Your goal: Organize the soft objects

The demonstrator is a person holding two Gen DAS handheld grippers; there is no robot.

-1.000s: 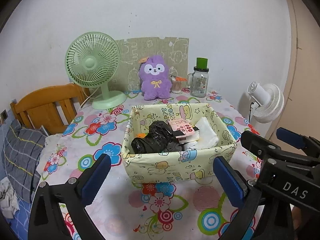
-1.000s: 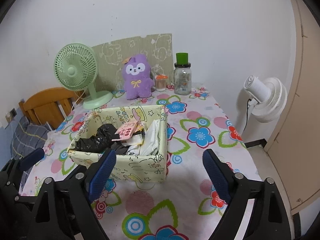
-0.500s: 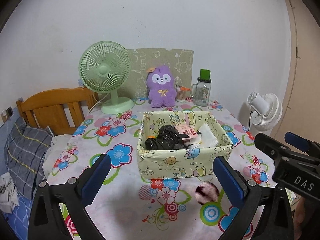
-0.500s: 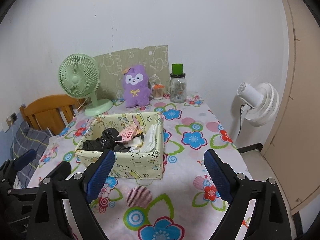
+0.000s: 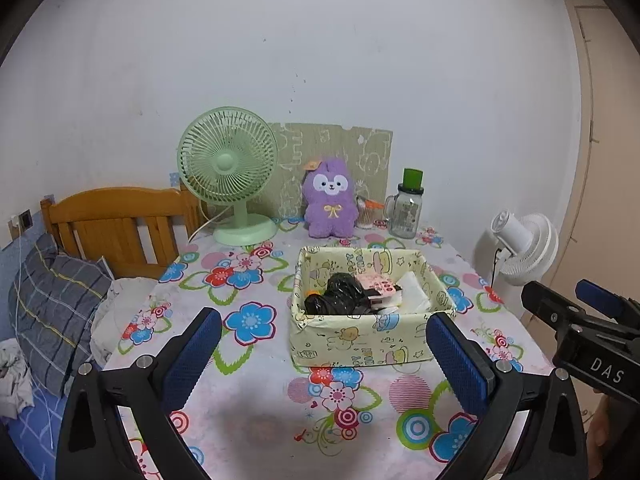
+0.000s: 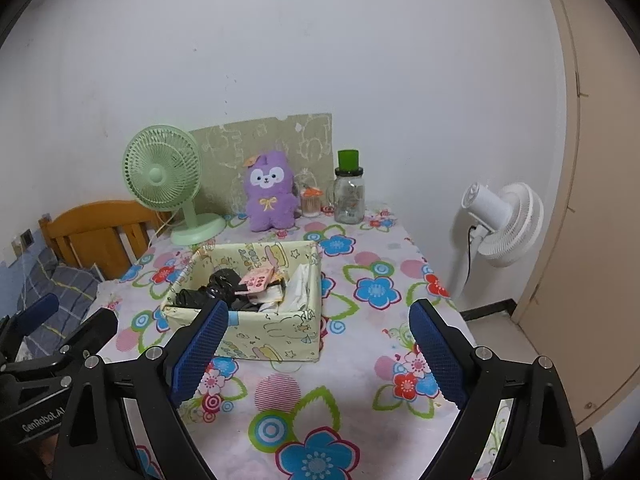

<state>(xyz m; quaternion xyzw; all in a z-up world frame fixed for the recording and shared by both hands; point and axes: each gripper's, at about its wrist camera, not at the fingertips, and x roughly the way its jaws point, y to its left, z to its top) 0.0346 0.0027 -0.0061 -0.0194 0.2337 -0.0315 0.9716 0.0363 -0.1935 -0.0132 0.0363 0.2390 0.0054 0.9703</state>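
Fabric bin [image 5: 362, 340] is sitting mid-bench on the flowered cloth [image 5: 248, 420], open top. It is holding a crumpled black plastic bag [image 5: 340, 296] on its left side, a pink card/packet [image 5: 380, 285] lying on top near the middle, and white folded soft stuff [image 5: 412, 298] leaning against the right wall. A small orange bit is showing at the bag's left edge; can't tell what it is.

Purple plush [image 5: 330, 200] is sitting upright at the back of the bench, outside the bin, leaning against a patterned board [image 5: 352, 148] at the wall. Green desk fan [image 5: 230, 172] is standing just left of the plush. A glass jar with a green lid [image 5: 408, 208] is standing to the plush's right, with a small orange-topped container [image 5: 366, 216] between them.

Left tool [image 5: 322, 356] is hovering over the near bench edge, fingers spread wide, gripping nothing; the bin is showing just beyond its gap. Right tool [image 6: 318, 354] is hovering likewise, jaws wide apart and empty, with the bin ahead-left of it. Each tool is showing at the edge of the other's view.

Off the bench: a white floor fan [image 6: 504, 224] is standing to the right, a wooden headboard [image 5: 116, 224] and grey plaid pillow [image 5: 56, 304] are on the left.
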